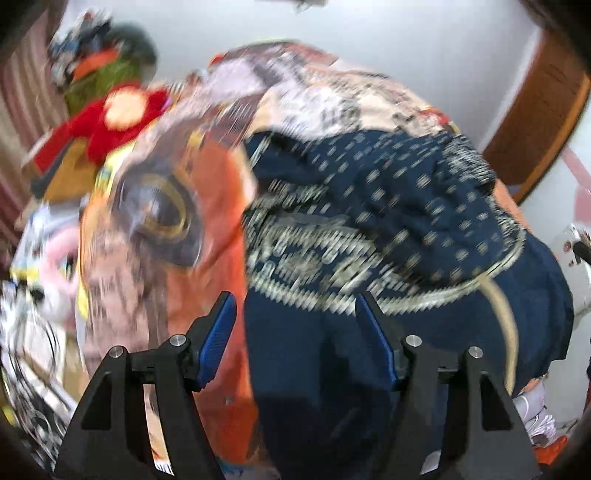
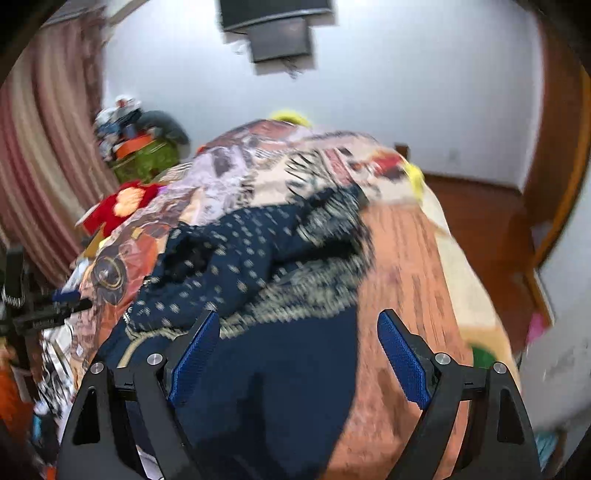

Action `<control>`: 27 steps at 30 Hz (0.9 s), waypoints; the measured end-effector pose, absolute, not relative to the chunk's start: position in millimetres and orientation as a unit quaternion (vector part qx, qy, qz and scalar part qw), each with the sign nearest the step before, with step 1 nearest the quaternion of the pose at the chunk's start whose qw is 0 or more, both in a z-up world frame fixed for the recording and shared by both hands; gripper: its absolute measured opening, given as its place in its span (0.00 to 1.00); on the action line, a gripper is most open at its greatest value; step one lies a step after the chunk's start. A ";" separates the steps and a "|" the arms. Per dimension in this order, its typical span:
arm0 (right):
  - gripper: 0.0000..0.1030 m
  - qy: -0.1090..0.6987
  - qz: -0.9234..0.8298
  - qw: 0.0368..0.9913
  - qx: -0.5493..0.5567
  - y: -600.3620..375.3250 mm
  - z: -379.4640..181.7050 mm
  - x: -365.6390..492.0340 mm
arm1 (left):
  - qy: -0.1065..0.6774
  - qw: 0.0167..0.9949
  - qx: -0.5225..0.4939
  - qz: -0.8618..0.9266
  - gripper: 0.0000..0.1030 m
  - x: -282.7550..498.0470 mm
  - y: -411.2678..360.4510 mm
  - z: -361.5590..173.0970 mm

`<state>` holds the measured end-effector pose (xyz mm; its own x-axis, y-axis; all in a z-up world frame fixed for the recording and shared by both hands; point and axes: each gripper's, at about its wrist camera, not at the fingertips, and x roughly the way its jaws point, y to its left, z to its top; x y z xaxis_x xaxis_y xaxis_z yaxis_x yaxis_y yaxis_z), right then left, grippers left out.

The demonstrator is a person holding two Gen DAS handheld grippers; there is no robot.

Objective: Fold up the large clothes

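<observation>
Navy garment (image 1: 388, 206) fills both views; only the right shows the screen (image 2: 277, 29).

Right gripper (image 2: 297, 326) spread wide, navy patterned garment (image 2: 258, 258) crumpled on bedspread (image 2: 406, 266)

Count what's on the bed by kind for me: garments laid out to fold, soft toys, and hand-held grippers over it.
Navy blue garment with cream print: 1
Red plush toy with a pale orange face: 1
Black hand-held grippers with blue pads, both open: 2, left and right
Patterned orange bedspread underneath: 1
Total: 5
</observation>
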<state>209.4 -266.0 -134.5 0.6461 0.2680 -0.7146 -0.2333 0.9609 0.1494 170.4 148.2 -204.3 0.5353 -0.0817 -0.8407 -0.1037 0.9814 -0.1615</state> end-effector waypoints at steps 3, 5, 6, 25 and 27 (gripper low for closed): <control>0.84 0.419 0.123 0.898 0.051 -282.7 -150.0 201.1 | 0.505 0.853 -0.130 0.020 0.64 158.4 161.1 -225.8; 0.84 0.432 0.115 0.893 0.061 -290.7 -158.5 195.3 | 0.516 0.841 -0.158 0.022 0.64 150.5 168.5 -238.4; 0.84 0.439 0.113 0.889 0.063 -294.1 -162.6 190.9 | 0.524 0.833 -0.175 0.021 0.64 146.6 171.7 -246.3; 0.63 0.460 0.176 0.870 0.022 -260.3 -177.2 164.5 | 0.546 0.774 -0.315 -0.056 0.49 135.7 164.1 -285.2; 0.58 0.458 0.180 0.870 0.018 -257.8 -177.4 163.9 | 0.544 0.777 -0.310 -0.060 0.41 135.5 162.3 -282.0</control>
<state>163.9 -257.8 -177.4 0.5150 0.3295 -0.7913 -0.2969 0.9346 0.1960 135.5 162.3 -282.0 0.4006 -0.4296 -0.8093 -0.2445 0.8011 -0.5463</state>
